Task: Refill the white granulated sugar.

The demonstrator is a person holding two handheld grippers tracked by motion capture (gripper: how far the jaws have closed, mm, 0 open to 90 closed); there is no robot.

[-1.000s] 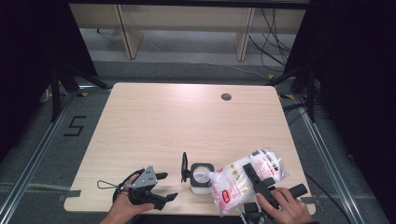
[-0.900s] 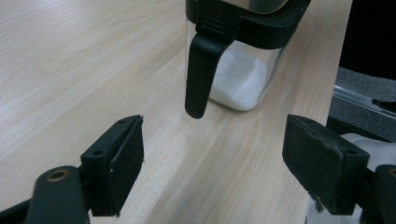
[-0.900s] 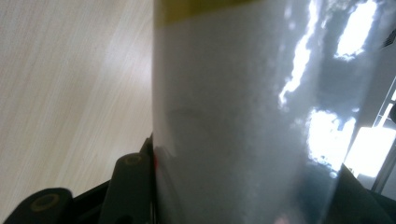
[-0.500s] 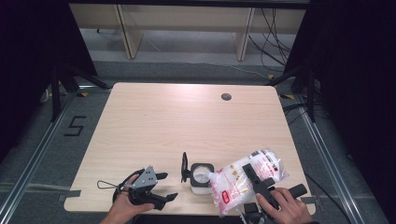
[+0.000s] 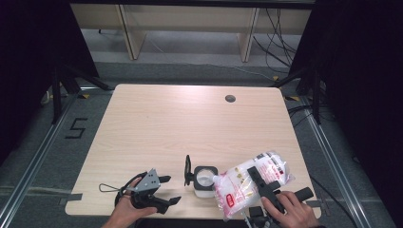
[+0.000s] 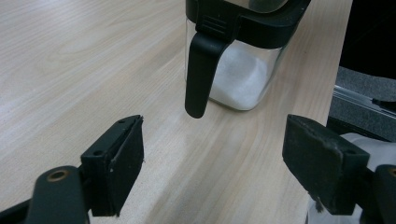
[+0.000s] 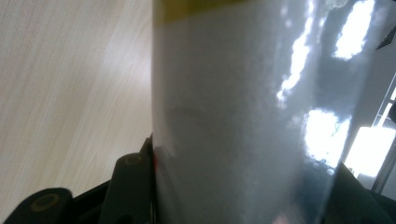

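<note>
Pour step judged underway: bag (image 5: 249,183) clamped in right gripper (image 5: 262,184), tipped at jar (image 5: 205,180). Left gripper (image 5: 161,192) wide open, empty; more tilt needed.

I see a pale wooden table (image 5: 180,128) on grey floor (image 5: 43,156), with wooden furniture legs (image 5: 126,31) beyond it.

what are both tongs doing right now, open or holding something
Left tongs: open, holding nothing, aimed at the jar.
Right tongs: shut on the bag, tipped over the jar.
</note>
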